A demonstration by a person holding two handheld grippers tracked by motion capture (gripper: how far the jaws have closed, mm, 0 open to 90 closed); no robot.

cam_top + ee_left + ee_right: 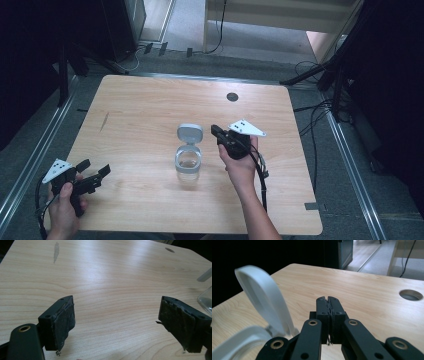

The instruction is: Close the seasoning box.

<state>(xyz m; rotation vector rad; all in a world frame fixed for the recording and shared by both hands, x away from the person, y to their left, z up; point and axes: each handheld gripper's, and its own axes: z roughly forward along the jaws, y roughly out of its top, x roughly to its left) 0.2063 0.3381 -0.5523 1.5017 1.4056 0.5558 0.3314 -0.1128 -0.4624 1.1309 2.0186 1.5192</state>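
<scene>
A clear jar (188, 167) with its hinged white lid (190, 133) flipped open stands mid-desk. The right tool (216, 131), clenched on nothing, hovers just beside the lid; nudging it squarely would shut it cleanly. The left tool (95, 170) rests released near the wooden desk (140, 100)'s corner, grey floor (325, 165) around.

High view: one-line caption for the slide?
Open-lidded clear container on wooden table; open left gripper and shut right gripper flank it.

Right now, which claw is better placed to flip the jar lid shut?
Right. The right claw sits shut beside the open lid of the jar. The left claw is open, near the table's left edge, well away from the jar.
</scene>
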